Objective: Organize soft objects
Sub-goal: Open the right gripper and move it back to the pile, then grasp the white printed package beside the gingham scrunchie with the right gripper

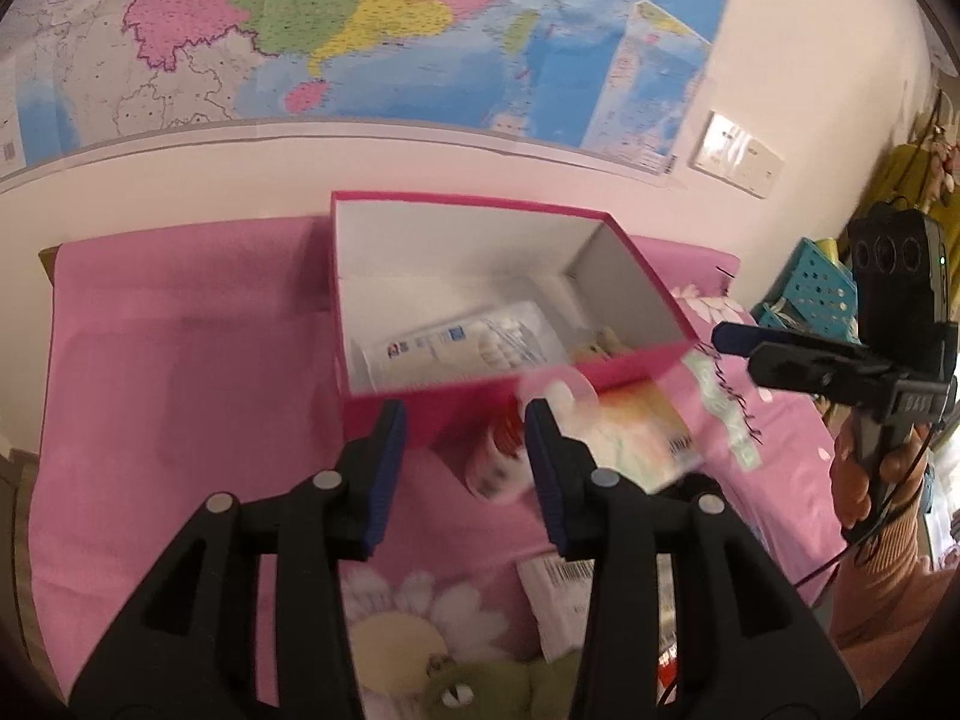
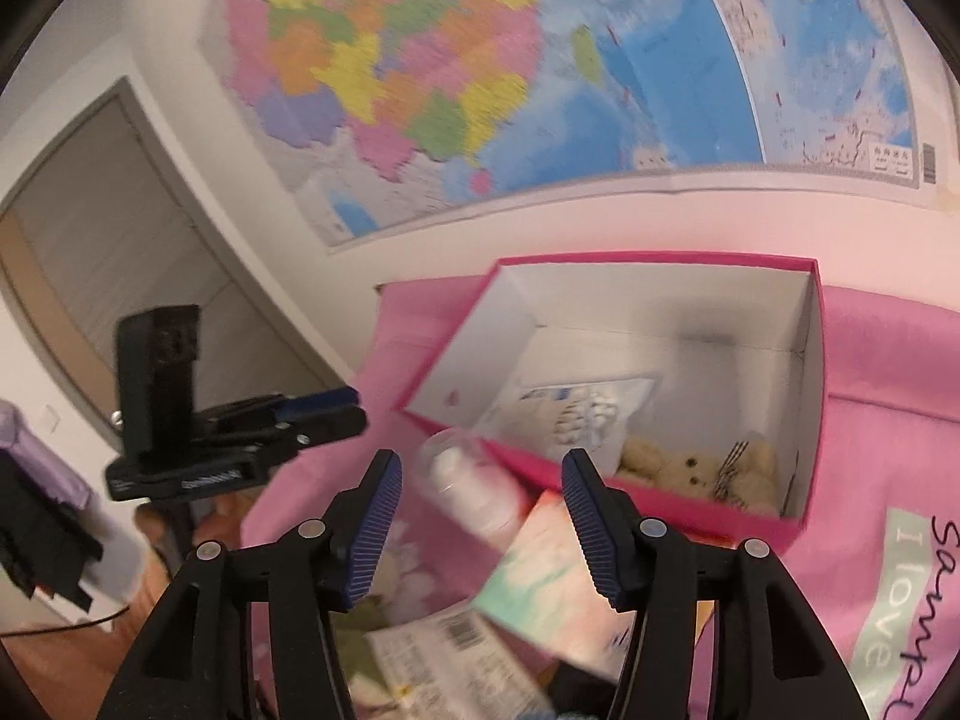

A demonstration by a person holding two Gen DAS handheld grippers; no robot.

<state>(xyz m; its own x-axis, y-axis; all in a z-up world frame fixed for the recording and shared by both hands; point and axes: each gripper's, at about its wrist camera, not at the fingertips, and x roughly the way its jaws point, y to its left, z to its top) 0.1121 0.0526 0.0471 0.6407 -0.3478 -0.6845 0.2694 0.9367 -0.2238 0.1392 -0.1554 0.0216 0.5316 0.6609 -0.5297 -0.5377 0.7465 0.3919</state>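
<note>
Open pink cardboard box w/ white inside (image 1: 630, 276) sitting on pink flowery bed sheet (image 1: 180, 360), near back edge of bed, close to wall w/ big coloured map (image 1: 360, 30). Inside box: clear plastic packet of cotton swabs (image 1: 474, 342) at left, small beige teddy bear (image 2: 690, 468) at front right corner. Blurry soft pack w/ barcode, white and green (image 2: 552, 588), plus white bottle w/ clear cap (image 2: 468, 486), just outside box's front wall. Green frog plush (image 1: 480, 684) at near edge of bed. Left tongs (image 1: 465, 474) open, nothing pinched. Right tongs (image 2: 483, 534) open too, gripping nothing; blurry pack between them, not pressed.
</note>
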